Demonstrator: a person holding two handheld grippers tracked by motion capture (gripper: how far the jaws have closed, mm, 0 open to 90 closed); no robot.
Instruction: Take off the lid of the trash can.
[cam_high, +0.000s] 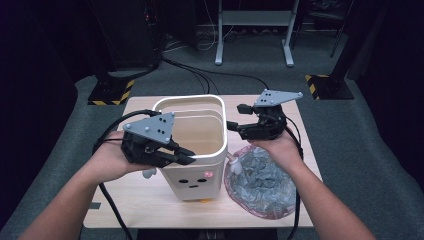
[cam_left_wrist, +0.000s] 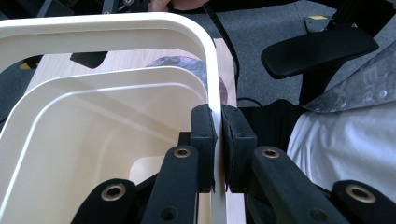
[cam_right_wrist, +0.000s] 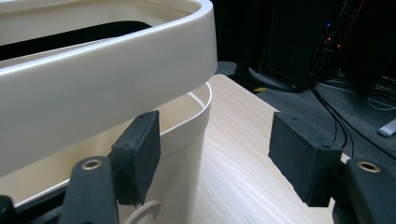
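2 black grippers flank a smooth cream plastic bin (cam_high: 192, 175): left gripper (cam_left_wrist: 215, 140) pinches its raised rounded rim ring (cam_left_wrist: 211, 60), right gripper (cam_right_wrist: 212, 158) gapes released.

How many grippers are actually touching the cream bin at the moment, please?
1. The left gripper is clamped on the rim ring of the cream bin at its near-left side. The right gripper hangs open beside the bin's right edge, clear of it.

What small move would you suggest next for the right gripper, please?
Probably ease the right gripper in and close it on the raised ring. Its jaws are open beside the bin, while the left gripper already clamps the ring, lifted above the bin.
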